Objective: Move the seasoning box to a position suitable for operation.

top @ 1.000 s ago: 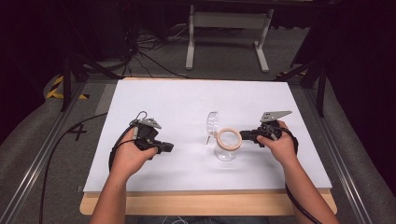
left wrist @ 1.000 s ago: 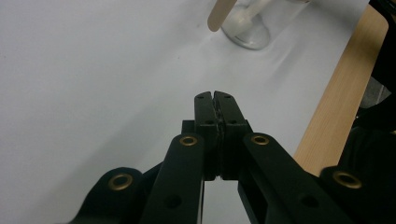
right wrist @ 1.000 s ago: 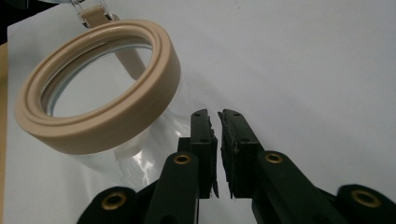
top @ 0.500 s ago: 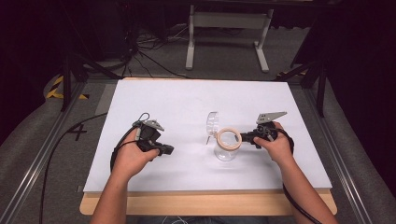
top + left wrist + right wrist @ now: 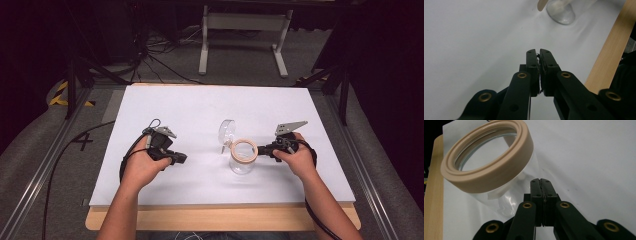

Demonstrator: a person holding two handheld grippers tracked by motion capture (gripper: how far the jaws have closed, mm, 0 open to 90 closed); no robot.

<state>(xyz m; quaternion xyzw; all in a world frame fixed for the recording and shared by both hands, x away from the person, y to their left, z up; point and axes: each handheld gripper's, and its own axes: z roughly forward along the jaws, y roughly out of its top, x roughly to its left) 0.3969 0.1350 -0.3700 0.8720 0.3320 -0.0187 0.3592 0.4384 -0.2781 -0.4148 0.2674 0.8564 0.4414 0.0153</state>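
The clear glass jar (image 5: 242,159) with the beige ring (image 5: 244,150) on its mouth sits mid-worktop (image 5: 200,107), its hinged lid (image 5: 226,132) flipped open behind it. The right hand-held gripper (image 5: 264,151) is just beside it, jaws pressed together on nothing. The left hand-held gripper (image 5: 181,158) sits well apart, jaws together too, just easing apart a hair.

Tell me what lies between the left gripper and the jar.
Nothing: in the high view only bare white table separates the left gripper from the jar. The left gripper view shows the same bare stretch.
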